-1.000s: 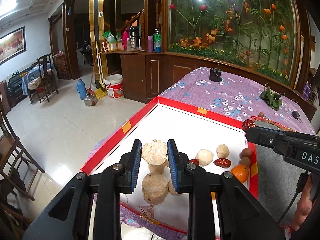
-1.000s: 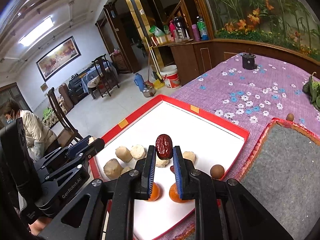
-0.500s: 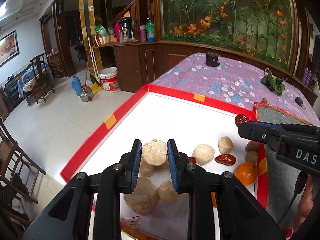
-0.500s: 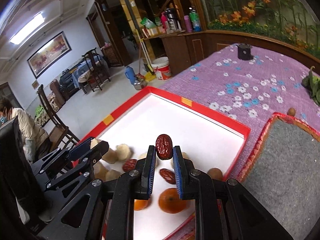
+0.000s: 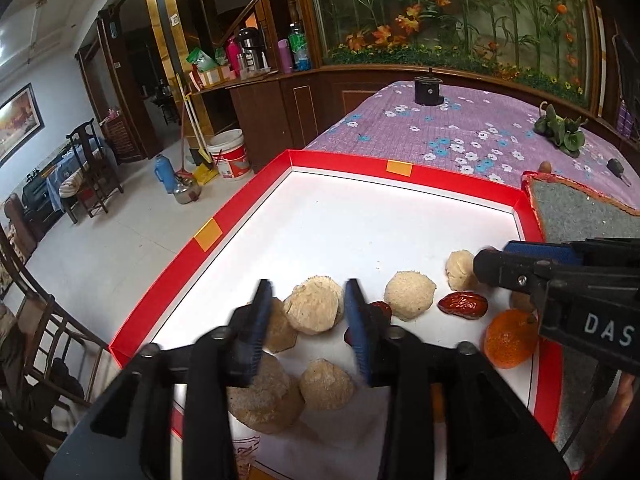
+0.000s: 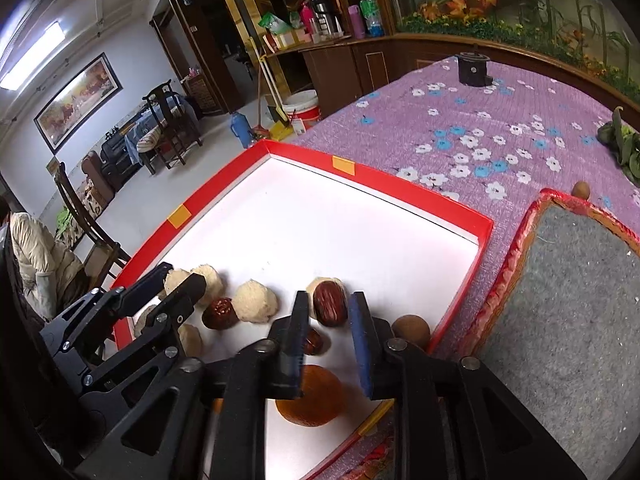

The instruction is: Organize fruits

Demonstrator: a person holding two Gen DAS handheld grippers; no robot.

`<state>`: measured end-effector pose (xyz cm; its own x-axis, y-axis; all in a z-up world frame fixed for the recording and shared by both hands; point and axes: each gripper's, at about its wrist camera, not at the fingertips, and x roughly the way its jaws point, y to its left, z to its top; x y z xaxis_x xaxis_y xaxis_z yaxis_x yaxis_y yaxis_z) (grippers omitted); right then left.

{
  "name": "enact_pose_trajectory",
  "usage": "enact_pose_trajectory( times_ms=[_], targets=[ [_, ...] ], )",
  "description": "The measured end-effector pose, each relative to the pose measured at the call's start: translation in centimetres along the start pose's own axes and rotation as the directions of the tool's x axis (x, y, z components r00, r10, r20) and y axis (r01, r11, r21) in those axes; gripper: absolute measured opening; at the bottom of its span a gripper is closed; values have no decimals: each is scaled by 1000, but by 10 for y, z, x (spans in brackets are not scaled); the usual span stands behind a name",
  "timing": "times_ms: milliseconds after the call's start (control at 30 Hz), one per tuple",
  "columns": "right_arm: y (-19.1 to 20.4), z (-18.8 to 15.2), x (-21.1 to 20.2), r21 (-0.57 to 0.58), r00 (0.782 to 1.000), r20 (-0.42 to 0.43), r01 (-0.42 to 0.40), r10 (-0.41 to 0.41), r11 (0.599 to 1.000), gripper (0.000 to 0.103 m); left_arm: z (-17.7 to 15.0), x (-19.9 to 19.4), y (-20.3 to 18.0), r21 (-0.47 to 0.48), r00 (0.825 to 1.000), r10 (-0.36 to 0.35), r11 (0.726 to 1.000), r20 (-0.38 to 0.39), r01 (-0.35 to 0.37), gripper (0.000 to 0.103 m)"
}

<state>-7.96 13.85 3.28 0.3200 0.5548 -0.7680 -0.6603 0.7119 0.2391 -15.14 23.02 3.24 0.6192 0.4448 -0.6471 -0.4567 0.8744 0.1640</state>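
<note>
A red-rimmed white tray (image 5: 244, 208) (image 6: 400, 196) holds several pale rough lumps, red dates, oranges and a brown longan. My left gripper (image 5: 308, 312) has its jaws spread open around a pale lump (image 5: 316, 304) that rests among the other lumps. My right gripper (image 6: 326, 320) has its jaws open on either side of a red date (image 6: 329, 307), which lies on the tray. An orange (image 6: 312, 396) sits under the right gripper; another view shows an orange (image 5: 508, 338) by a date (image 5: 463, 305). The right gripper shows in the left wrist view (image 5: 488, 260).
A grey mat with a red-orange border (image 6: 576, 320) lies right of the tray on the purple flowered cloth (image 6: 480, 128). A black cylinder (image 6: 472, 70), green leaves (image 5: 560, 130) and a loose longan (image 6: 581, 190) sit farther back. A person sits at left (image 6: 36, 256).
Both grippers lowered toward the tray and opened. The pale lump left the left jaws and the red date left the right jaws; both now rest on the tray.
</note>
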Motion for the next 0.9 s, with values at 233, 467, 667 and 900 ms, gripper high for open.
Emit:
enact_pose_trajectory(
  times_ms=[233, 467, 667, 900],
  targets=[
    [-10, 1, -28, 25, 998, 67, 8, -10, 1000, 51, 9, -27, -7, 34, 995, 56, 998, 78, -59, 77],
    [-23, -11, -81, 35, 980, 197, 24, -31, 999, 60, 20, -89, -22, 59, 969, 71, 994, 236, -88, 86],
    [-29, -22, -126, 30, 962, 270, 31, -38, 999, 61, 26, -150, -23, 8, 949, 25, 1000, 313, -29, 87],
    [-27, -37, -170, 17, 936, 352, 6, -11, 1000, 65, 25, -209, -24, -4, 925, -61, 998, 376, 67, 88]
  ],
)
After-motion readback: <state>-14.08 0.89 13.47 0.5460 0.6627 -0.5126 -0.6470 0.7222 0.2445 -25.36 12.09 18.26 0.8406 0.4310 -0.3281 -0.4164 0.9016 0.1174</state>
